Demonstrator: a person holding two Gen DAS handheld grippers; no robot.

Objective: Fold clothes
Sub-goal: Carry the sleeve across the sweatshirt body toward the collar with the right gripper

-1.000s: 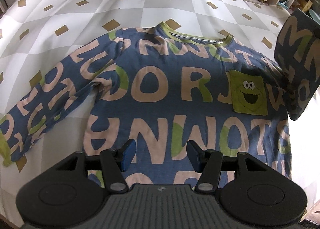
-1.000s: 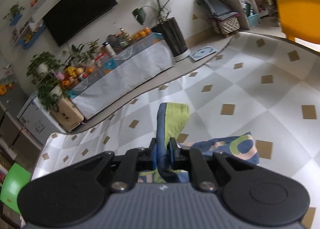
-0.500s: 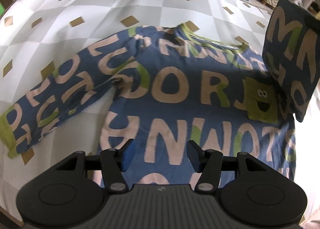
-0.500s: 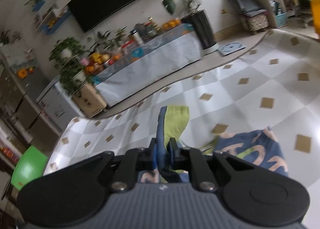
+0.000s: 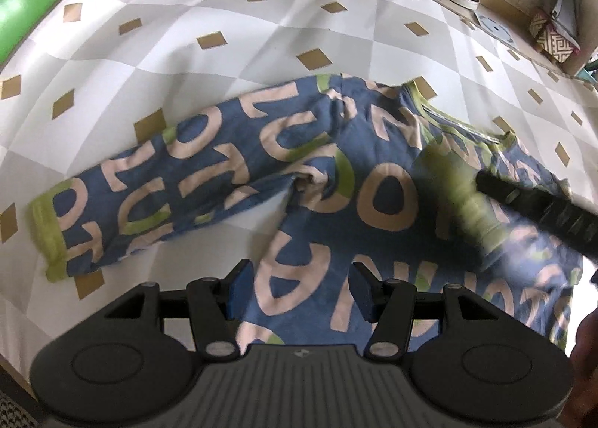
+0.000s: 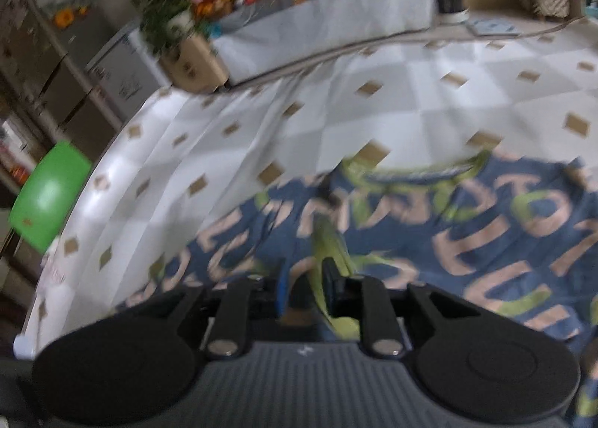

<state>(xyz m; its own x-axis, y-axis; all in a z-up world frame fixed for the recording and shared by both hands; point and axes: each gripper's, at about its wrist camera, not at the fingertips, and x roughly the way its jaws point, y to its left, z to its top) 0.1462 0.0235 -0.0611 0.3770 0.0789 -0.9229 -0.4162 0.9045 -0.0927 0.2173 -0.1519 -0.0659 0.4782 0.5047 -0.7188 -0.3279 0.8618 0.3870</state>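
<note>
Blue long-sleeved shirt (image 5: 336, 181) with big pink and green letters lies flat on the white and grey checked cloth (image 5: 261, 28), one sleeve stretched out to the left. Its green cuff (image 6: 329, 252) sits between the right gripper (image 6: 304, 291) fingers, which have just been opening, over the shirt's middle. Near the shirt's bottom edge, the left gripper (image 5: 299, 291) hangs spread apart, holding nothing.

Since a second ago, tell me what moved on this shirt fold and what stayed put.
The right tongs swung the green-cuffed sleeve from the shirt's far edge down across the chest of the shirt. Their jaws have just been opening, the cuff lying loose between them. The left tongs drifted sideways but stayed half open and empty above the hem. The other sleeve remains spread on the checked cover.
</note>
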